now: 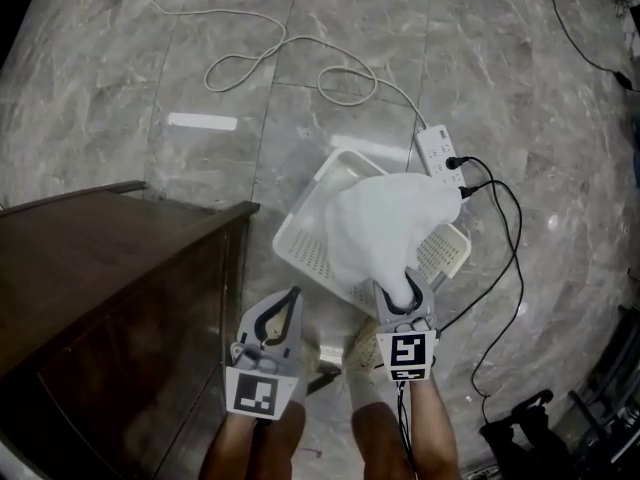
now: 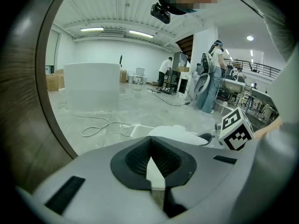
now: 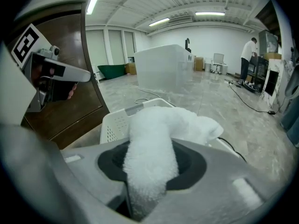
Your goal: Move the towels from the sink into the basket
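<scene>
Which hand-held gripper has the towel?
The right hand-held gripper: shut on the towel over the basket. The left hand-held gripper is shut, empty.

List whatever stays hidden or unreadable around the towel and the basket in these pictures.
- Inside of the basket, head view: the draped towel covers most of it, so its contents cannot be told.
- Gripped end of the towel, right gripper view: sunk out of sight between the jaws of the right gripper.
- The dark cabinet, head view: cut off by the left edge.
- No sink shows in any view.
</scene>
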Available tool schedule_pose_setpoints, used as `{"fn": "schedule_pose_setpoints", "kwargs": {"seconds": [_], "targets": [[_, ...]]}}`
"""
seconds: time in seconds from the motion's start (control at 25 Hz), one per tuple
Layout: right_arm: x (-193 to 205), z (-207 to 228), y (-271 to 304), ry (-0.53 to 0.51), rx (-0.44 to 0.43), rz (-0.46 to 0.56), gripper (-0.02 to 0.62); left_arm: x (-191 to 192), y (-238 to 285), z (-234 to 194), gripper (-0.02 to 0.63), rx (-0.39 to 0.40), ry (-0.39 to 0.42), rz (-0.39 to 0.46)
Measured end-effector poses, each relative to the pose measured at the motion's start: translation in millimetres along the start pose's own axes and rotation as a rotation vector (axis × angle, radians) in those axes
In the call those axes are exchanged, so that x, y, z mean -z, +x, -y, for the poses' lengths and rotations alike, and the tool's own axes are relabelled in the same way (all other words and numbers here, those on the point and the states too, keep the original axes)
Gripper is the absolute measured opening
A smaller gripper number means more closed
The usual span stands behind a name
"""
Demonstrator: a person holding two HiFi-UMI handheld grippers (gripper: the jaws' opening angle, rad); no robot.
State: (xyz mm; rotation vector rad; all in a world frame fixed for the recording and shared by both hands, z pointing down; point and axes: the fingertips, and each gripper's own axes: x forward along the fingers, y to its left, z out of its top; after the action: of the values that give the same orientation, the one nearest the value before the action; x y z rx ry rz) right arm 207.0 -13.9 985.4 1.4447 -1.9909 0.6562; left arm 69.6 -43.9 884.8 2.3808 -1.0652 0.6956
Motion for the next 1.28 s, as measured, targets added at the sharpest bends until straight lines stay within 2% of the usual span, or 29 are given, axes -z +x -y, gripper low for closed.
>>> {"fn": "schedule_pose_setpoints", "kwargs": {"seconds": [0.24,0.36,0.48,0.72,0.92,1.28], "targets": [[19.4,2.4,17.2,0.020,-0.003,-0.018,0.189,13.3,11.4,-3.4,0.009,0.003,-0.005,-0.007],[19.0,5.2,18.8,0.078,-0.003,-0.002,0.286,15.8,13.5,-5.1,0.009,0.002,-0.007,-0.012],[15.1,10.6,17.2,0.103,0.003,0.014,0.342,14.3,14.0,-4.2,0.009,0.001,-0.006,-0.008],[2.7,12.7,7.7,0.096,-0.007,0.001,0.342,-4.3,7.3,-0.4,0.009,0.001,0.002,-0.011],[-38.0,11.1,-17.9,0.095,-0.025,0.025,0.341,-54.2,-8.0,3.9,0.009,0.002,0.026,0.032],[-164.1,19.3,-91.1,0.083,0.000,0.156,0.305,-165.7,-56.9,18.4,0.009,-0.009,0.046,0.117]]}}
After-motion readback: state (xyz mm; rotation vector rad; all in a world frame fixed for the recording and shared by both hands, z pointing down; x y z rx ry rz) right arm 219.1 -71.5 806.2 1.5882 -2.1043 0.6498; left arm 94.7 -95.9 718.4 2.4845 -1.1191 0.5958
